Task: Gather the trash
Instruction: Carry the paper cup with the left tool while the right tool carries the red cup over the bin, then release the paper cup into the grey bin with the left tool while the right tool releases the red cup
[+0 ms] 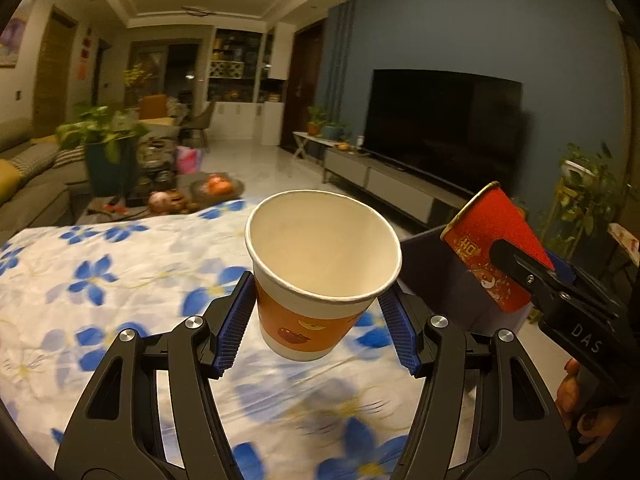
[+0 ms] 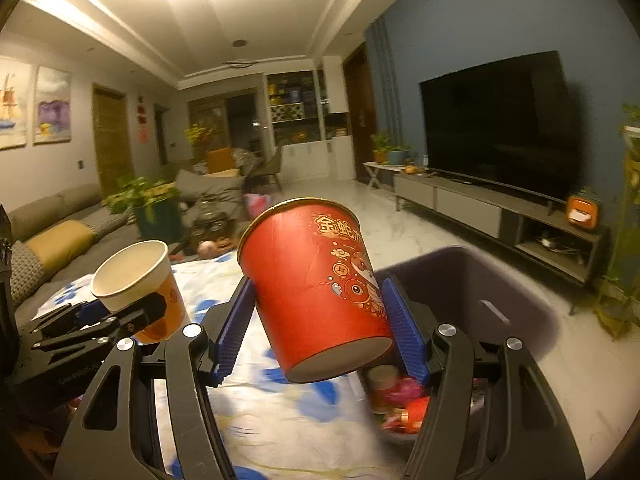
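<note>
The floral-clothed desk (image 1: pixel 120 280) is seen bare across its near half, so open passage is offered there. Clutter is crowded at its far edge: a potted plant (image 1: pixel 106 152) and a fruit bowl (image 1: pixel 218 188). Off the right edge, the dark bin (image 2: pixel 480 280) stands open-topped, its bottom already occupied by trash (image 2: pixel 404 400).

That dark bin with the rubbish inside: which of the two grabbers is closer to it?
Right. The right gripper, holding the red cup, is at the edge of the dark bin. The left gripper, with the white cup, is further away over the flowered cloth.
</note>
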A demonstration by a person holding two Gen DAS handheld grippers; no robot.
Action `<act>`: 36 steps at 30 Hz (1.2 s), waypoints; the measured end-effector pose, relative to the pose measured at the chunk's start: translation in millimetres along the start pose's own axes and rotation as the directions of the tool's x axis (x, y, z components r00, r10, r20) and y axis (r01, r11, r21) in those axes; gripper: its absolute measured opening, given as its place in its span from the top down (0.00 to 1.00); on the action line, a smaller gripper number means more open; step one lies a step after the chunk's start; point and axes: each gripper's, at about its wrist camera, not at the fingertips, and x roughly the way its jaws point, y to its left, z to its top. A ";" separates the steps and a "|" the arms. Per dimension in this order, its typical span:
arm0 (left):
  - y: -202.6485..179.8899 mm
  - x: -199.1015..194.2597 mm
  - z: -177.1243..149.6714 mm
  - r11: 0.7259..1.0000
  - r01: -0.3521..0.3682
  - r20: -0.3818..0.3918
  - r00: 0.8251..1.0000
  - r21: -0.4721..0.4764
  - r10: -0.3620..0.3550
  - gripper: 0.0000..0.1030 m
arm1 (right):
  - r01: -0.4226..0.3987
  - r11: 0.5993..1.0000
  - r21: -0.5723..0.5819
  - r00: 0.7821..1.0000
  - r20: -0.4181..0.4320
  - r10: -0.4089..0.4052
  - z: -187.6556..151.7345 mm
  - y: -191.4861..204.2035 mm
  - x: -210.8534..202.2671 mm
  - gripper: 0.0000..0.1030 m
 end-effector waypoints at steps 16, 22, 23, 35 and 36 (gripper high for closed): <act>-104.2 74.2 3.4 0.974 0.207 -0.022 0.978 0.094 -0.206 0.40 | 0.175 0.978 0.116 0.984 0.019 -0.179 -6.5 -99.0 -0.7 0.38; -122.6 96.0 -1.9 0.966 0.229 -0.040 0.973 0.117 -0.226 0.39 | 0.208 0.968 0.142 0.977 0.013 -0.212 -9.8 -115.3 4.7 0.38; -124.8 99.7 -3.3 0.967 0.225 -0.041 0.974 0.122 -0.222 0.39 | 0.209 0.967 0.147 0.977 0.013 -0.213 -10.1 -117.6 5.7 0.38; -134.8 124.8 -10.8 0.949 0.287 -0.068 0.958 0.129 -0.280 0.37 | 0.213 0.964 0.157 0.976 0.001 -0.216 -7.8 -124.2 19.0 0.37; -135.5 126.3 -11.7 0.945 0.301 -0.073 0.953 0.125 -0.293 0.34 | 0.212 0.964 0.160 0.977 0.000 -0.215 -7.5 -123.8 20.4 0.37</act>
